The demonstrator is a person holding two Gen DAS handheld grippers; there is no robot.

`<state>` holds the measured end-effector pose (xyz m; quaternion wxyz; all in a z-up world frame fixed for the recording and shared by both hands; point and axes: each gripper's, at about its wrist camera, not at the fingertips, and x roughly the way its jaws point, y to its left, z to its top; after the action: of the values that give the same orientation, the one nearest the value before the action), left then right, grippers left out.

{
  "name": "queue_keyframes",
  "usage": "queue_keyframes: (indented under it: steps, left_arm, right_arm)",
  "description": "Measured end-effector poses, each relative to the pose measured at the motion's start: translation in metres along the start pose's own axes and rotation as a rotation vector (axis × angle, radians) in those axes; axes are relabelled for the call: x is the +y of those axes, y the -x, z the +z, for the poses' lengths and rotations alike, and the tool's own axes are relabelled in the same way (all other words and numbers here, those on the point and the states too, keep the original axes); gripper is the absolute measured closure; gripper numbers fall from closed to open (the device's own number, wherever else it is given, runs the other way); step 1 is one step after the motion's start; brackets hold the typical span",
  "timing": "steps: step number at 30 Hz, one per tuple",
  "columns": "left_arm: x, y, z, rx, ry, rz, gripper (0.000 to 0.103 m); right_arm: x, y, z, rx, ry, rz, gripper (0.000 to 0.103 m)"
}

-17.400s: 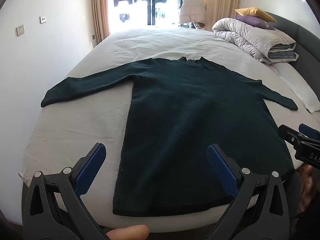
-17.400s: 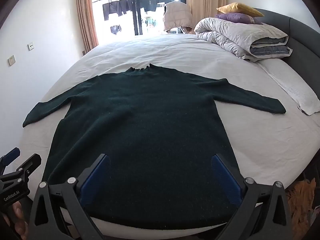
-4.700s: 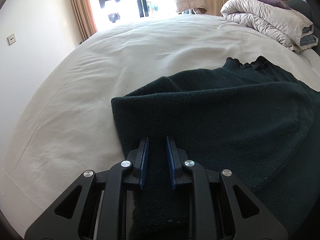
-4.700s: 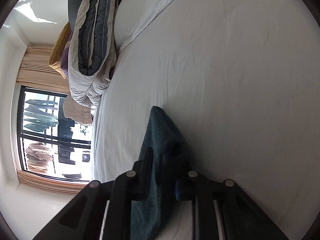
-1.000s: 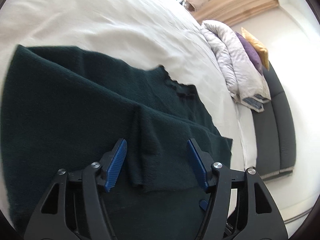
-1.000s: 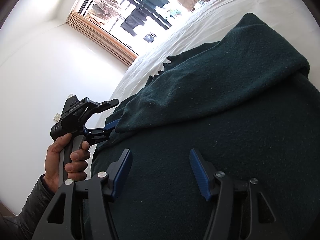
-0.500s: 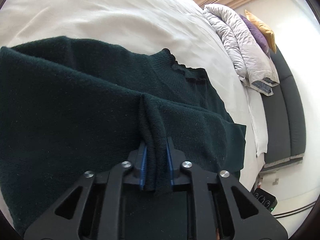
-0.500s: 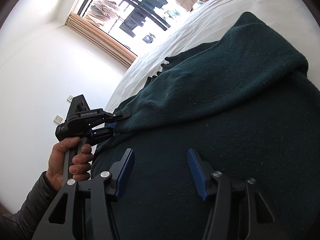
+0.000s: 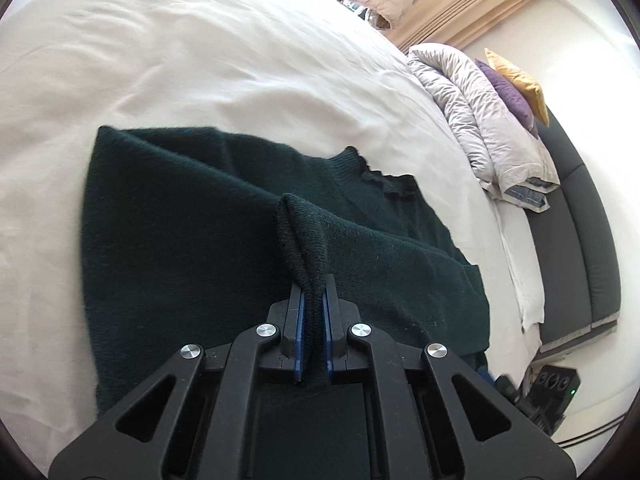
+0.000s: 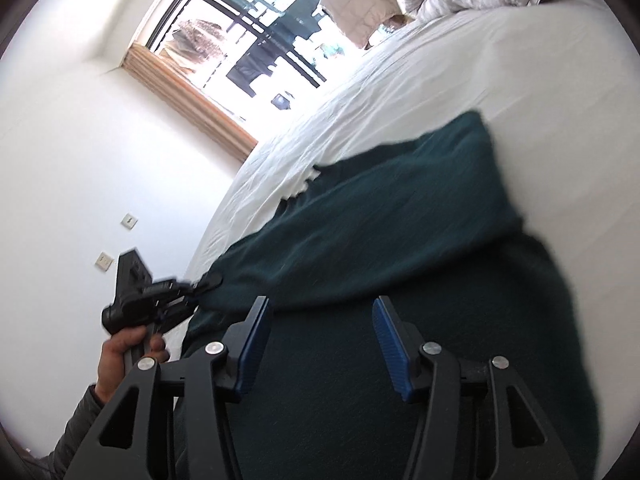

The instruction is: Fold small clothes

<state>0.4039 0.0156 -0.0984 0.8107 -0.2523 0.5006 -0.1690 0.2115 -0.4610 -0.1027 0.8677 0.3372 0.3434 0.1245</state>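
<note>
Left wrist view: left tongs (image 9: 313,320) pinching sweater (image 9: 180,240) cuff; right tongs (image 10: 320,344) spread, empty. Next: lay sleeve inward.

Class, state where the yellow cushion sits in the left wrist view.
The yellow cushion is at the upper right, on the purple cushion atop the rolled grey duvet, against the dark headboard.
</note>
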Motion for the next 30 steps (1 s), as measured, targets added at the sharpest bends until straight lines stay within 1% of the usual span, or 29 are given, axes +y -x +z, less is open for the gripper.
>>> queue_keyframes:
  steps: [2, 3, 5, 7, 8, 10, 11, 13, 15, 16, 17, 18, 19, 21, 22, 23, 24, 25, 26, 28, 30]
  left_arm:
    - [0.005, -0.004, -0.005, 0.014, 0.009, 0.006, 0.097]
    - [0.007, -0.005, -0.008, 0.014, 0.008, 0.009, 0.097]
    - [0.008, -0.011, -0.011, 0.004, 0.0, 0.012, 0.097]
    - [0.007, -0.016, -0.013, 0.003, -0.002, 0.016, 0.097]
    - [0.005, -0.018, -0.014, 0.0, -0.008, 0.014, 0.097]
    - [0.003, -0.019, -0.016, -0.003, -0.012, 0.001, 0.097]
    - [0.002, -0.02, -0.017, -0.002, -0.011, -0.005, 0.097]
    - [0.002, -0.022, -0.018, -0.005, 0.001, -0.018, 0.097]
    - [0.003, -0.023, -0.019, -0.008, 0.016, -0.028, 0.097]
    - [0.004, -0.022, -0.019, -0.01, 0.024, -0.04, 0.097]
    - [0.003, -0.024, -0.02, -0.01, 0.029, -0.054, 0.097]
    - [0.002, -0.026, -0.021, -0.005, 0.03, -0.061, 0.097]
    - [0.001, -0.028, -0.022, -0.003, 0.027, -0.06, 0.097]
    - [-0.001, -0.03, -0.023, -0.001, 0.016, -0.055, 0.097]
    - [-0.002, -0.03, -0.024, -0.001, 0.011, -0.05, 0.097]
    - [-0.001, -0.03, -0.024, -0.001, 0.012, -0.054, 0.097]
    - [0.002, -0.03, -0.024, 0.0, 0.017, -0.06, 0.097]
    - [0.004, -0.031, -0.025, 0.001, 0.026, -0.068, 0.096]
    - [0.005, -0.031, -0.025, 0.001, 0.033, -0.077, 0.096]
    - [0.006, -0.03, -0.026, -0.001, 0.028, -0.079, 0.096]
    - [0.005, -0.029, -0.027, -0.006, 0.018, -0.08, 0.096]
  right_arm:
    - [-0.008, 0.003, 0.012, -0.012, -0.03, -0.069, 0.046]
    - [-0.012, 0.004, 0.019, -0.019, -0.046, -0.087, 0.046]
    - [-0.017, 0.007, 0.028, -0.022, -0.063, -0.094, 0.046]
    - [-0.02, -0.003, 0.032, 0.049, -0.062, -0.099, 0.046]
    - [-0.023, -0.006, 0.033, 0.064, -0.057, -0.108, 0.046]
    - [-0.031, -0.011, 0.034, 0.067, -0.067, -0.116, 0.046]
    - [-0.04, -0.013, 0.035, 0.062, -0.102, -0.12, 0.05]
    - [-0.06, -0.01, 0.036, 0.024, -0.186, -0.088, 0.051]
    - [-0.072, -0.002, 0.035, -0.021, -0.231, -0.069, 0.051]
    - [-0.078, -0.003, 0.037, -0.027, -0.256, -0.057, 0.052]
    - [-0.083, -0.004, 0.038, -0.03, -0.281, -0.048, 0.056]
    - [-0.088, -0.005, 0.039, -0.037, -0.299, -0.045, 0.058]
    - [-0.091, -0.006, 0.04, -0.043, -0.305, -0.048, 0.063]
    - [-0.098, -0.008, 0.043, -0.062, -0.321, -0.046, 0.066]
    - [-0.101, -0.009, 0.043, -0.067, -0.338, -0.041, 0.072]
    - [-0.104, -0.007, 0.043, -0.077, -0.36, -0.04, 0.075]
    - [-0.11, -0.007, 0.041, -0.092, -0.388, -0.019, 0.076]
    - [-0.113, -0.005, 0.039, -0.098, -0.406, -0.004, 0.081]
    - [-0.115, -0.003, 0.036, -0.099, -0.41, -0.004, 0.084]
    - [-0.115, 0.004, 0.032, -0.094, -0.42, -0.007, 0.084]
    - [-0.111, 0.017, 0.029, -0.094, -0.432, -0.045, 0.078]
